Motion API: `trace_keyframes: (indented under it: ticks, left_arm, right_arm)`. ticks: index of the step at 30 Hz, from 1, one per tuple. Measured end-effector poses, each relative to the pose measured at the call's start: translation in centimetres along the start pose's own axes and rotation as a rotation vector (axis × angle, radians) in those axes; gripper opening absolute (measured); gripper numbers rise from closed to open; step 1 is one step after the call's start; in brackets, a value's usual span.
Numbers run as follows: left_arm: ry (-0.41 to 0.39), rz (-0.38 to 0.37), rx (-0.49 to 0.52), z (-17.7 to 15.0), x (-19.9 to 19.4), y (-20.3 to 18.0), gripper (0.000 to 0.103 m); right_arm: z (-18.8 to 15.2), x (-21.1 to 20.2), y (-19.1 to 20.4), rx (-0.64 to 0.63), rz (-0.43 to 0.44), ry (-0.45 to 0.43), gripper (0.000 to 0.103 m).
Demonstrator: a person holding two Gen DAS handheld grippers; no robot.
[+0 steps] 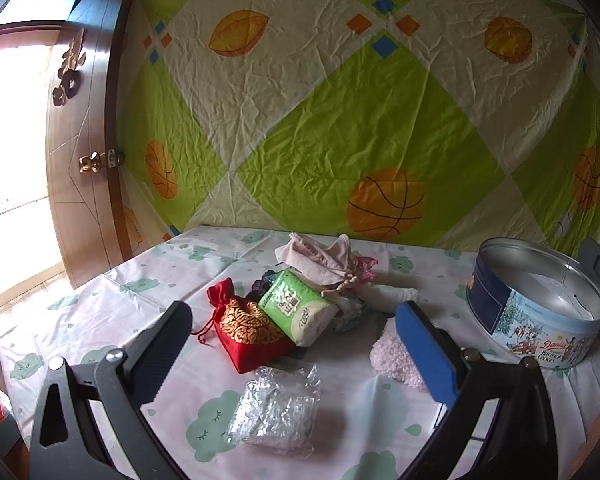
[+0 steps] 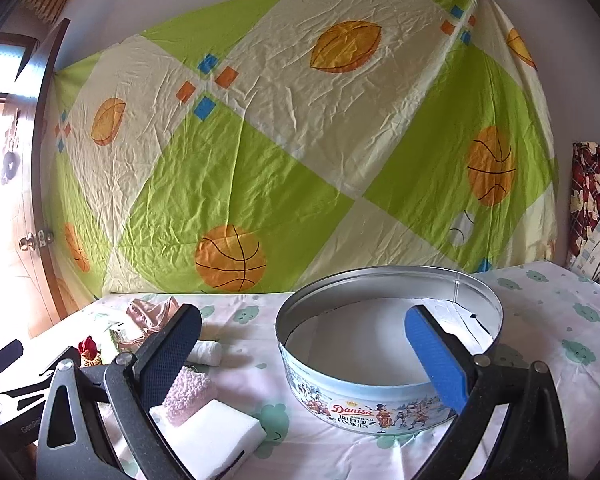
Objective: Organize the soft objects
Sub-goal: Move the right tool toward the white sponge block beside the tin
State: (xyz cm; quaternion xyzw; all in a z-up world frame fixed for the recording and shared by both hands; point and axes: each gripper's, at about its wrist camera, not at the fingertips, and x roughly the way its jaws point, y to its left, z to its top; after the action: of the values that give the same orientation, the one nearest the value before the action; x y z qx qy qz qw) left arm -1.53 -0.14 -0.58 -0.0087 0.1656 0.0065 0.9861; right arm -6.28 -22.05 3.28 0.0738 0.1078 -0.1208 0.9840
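Observation:
A pile of soft things lies mid-table in the left wrist view: a red gold-patterned pouch (image 1: 249, 325), a green tissue pack (image 1: 296, 308), a pink cloth bag (image 1: 320, 258), a white rolled cloth (image 1: 384, 295), a fuzzy pink piece (image 1: 392, 354) and a clear plastic bag (image 1: 274, 410). My left gripper (image 1: 296, 344) hangs open over them, touching nothing. The round cookie tin (image 2: 384, 396) stands empty, lid off, before my right gripper (image 2: 304, 344), which is open with its fingers on either side of the near rim. A white sponge block (image 2: 216, 434) lies by the fuzzy pink piece (image 2: 190, 394).
The table wears a white cloth with green cloud prints (image 1: 100, 312). A green and cream sheet with orange balls (image 1: 340, 120) hangs behind it. A brown wooden door (image 1: 84, 152) stands at the left, and patterned bedding (image 2: 592, 208) at the far right.

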Motion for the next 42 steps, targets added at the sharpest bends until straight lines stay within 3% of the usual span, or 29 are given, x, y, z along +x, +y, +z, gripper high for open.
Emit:
trace_keyframes:
  ticks: [4, 42]
  left_arm:
    - [0.009, -0.003, 0.001, 0.0, 0.1, -0.1, 0.103]
    - [0.046, 0.022, 0.001, 0.0, 0.7, 0.1, 0.103]
  right_arm:
    - [-0.1, 0.5, -0.2, 0.011, 0.013, 0.033, 0.102]
    - [-0.2, 0.4, 0.9, -0.028, 0.035, 0.045, 0.102]
